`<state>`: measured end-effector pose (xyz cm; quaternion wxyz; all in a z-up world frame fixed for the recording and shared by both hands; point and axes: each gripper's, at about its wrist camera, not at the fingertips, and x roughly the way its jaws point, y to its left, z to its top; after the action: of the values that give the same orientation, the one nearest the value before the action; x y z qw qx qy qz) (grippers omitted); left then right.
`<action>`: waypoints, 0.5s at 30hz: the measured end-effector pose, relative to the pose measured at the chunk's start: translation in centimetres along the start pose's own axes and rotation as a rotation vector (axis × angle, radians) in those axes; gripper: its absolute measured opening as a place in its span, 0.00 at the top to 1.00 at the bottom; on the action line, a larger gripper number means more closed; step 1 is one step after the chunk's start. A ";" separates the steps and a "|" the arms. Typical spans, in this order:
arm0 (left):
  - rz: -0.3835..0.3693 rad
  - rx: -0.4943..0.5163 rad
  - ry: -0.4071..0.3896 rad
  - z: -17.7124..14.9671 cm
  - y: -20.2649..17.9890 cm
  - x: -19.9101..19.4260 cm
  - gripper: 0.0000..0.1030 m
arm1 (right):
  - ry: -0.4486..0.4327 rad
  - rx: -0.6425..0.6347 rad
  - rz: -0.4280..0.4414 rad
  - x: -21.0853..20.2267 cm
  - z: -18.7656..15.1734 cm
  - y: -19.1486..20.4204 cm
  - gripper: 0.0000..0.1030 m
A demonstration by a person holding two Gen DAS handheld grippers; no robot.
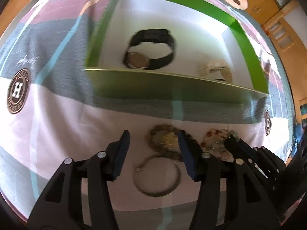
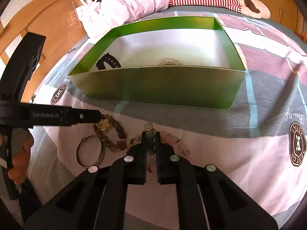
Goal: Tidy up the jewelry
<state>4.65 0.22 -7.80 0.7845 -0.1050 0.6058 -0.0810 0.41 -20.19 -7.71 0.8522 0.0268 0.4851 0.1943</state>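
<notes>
A green box (image 1: pixel 172 90) (image 2: pixel 161 84) holds a black watch (image 1: pixel 151 48) (image 2: pixel 108 62) and a cream bracelet (image 1: pixel 216 69) (image 2: pixel 168 61). On the bedspread before it lie a brown bead bracelet with a gold charm (image 1: pixel 165 141) (image 2: pixel 109 134), a metal bangle (image 1: pixel 157 176) (image 2: pixel 89 151) and a pink and orange bead bracelet (image 1: pixel 214 141) (image 2: pixel 172 140). My left gripper (image 1: pixel 153 147) is open over the bangle and brown bracelet. My right gripper (image 2: pixel 150 140) (image 1: pixel 232 140) is shut on the pink bead bracelet.
A patterned bedspread (image 2: pixel 249 153) covers the bed. A white pillow (image 2: pixel 124 3) and a striped plush toy (image 2: pixel 220 0) lie behind the box. Wooden furniture (image 2: pixel 48 28) stands at the left.
</notes>
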 end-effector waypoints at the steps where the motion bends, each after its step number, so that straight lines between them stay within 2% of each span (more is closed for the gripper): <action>1: -0.008 0.012 0.002 0.0 -0.4 0.2 0.52 | 0.003 0.000 -0.003 0.1 0.0 -0.1 0.93; 3: -0.004 0.028 0.013 -0.1 -1.2 0.6 0.66 | 0.002 -0.001 -0.006 0.1 0.0 0.0 0.93; 4: 0.000 0.031 0.018 -0.1 -1.3 0.6 0.77 | 0.002 -0.003 -0.007 0.1 0.0 0.1 0.93; 13: 0.014 0.044 -0.004 0.1 -1.6 1.1 0.77 | 0.005 -0.017 -0.014 0.1 -0.4 0.3 0.93; 15: 0.008 0.040 -0.003 0.2 -1.7 1.0 0.86 | 0.000 -0.018 -0.020 0.0 -0.4 0.2 0.93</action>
<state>5.05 -1.63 -8.23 0.7876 -0.0872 0.6033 -0.0900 0.03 -20.01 -7.84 0.8543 0.0144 0.4836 0.1902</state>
